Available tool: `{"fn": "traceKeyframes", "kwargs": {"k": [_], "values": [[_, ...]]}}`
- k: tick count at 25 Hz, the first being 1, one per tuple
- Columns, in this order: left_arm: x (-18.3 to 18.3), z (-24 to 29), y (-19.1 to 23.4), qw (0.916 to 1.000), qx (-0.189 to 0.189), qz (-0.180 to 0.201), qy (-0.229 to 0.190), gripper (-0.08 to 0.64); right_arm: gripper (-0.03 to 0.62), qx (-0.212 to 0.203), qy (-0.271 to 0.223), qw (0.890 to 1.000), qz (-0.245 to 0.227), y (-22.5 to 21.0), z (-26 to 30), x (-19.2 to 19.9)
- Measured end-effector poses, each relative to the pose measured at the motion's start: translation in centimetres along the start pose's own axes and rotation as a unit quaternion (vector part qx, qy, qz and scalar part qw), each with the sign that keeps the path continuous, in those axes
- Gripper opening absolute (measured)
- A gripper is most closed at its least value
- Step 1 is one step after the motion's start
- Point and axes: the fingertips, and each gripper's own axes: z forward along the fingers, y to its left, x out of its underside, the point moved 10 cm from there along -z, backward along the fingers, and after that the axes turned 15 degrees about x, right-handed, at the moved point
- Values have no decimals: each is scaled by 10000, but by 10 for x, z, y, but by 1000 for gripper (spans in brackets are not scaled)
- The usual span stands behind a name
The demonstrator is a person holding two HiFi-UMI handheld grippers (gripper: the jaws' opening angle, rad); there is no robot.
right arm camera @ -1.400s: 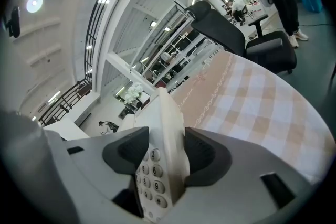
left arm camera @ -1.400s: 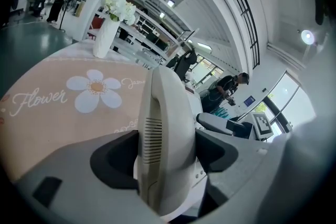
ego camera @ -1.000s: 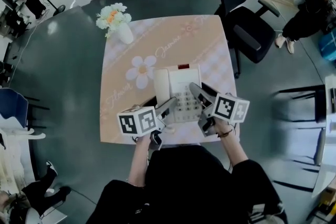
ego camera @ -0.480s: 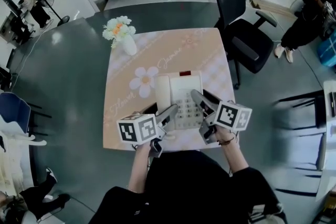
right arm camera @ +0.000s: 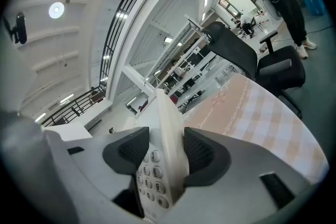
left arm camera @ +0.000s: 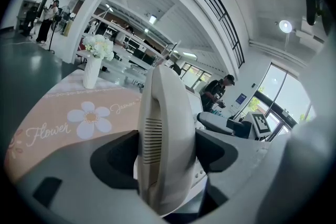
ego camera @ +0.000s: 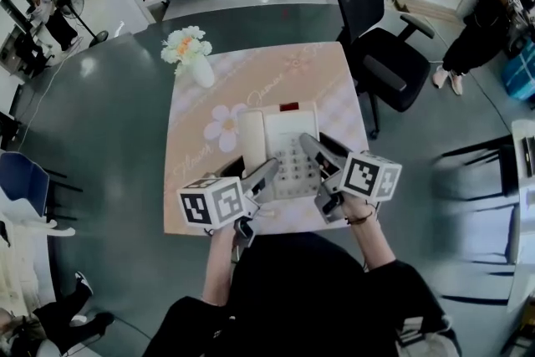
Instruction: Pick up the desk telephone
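Near table's (ego camera: pixel 189 211) front edge, telephone (ego camera: pixel 282 140)

The desk telephone (ego camera: pixel 280 148) was off-white, with pale grey keys (right arm camera: pixel 152 176) bearing dark numerals and a small red panel (ego camera: pixel 289 106). The tablecloth (ego camera: pixel 196 180) was peach, printed with a white daisy (ego camera: pixel 224 123) with an orange centre, white cursive lettering and a faint pink-and-white check towards the right. The vase (ego camera: pixel 201 71) was white, its flowers (ego camera: pixel 184 44) white and orange. The left gripper (ego camera: pixel 251 171) and right gripper (ego camera: pixel 322 148) were light grey with black ribbed pads (right arm camera: pixel 126 152); each marker cube (ego camera: pixel 211 202) showed black-and-white squares. The office chair (ego camera: pixel 376 54) was black, the floor (ego camera: pixel 109 121) dark grey-green.
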Motion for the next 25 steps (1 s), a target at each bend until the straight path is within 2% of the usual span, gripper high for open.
{"fn": "traceKeyframes", "kwargs": {"k": [5,11,18,23,25], "values": [[-6,-3,-7,9999,29,110,-60,325,195,-99,-94,9999,-44,6,-5,-6],[-11,-6,-13,9997,25,208,-143,325,195,-539,-207,9983,37,14,-3,-9],[-13,-9,-15,9994,5,274,-193,325,193,-231,-194,9994,-146,15,-8,-14],[-12,-8,-15,9995,-15,276,-177,325,193,-551,-186,9983,-53,15,-4,-12],[-12,-7,-15,9994,-26,286,-167,325,193,-482,-172,9987,-58,14,-5,-13]]}}
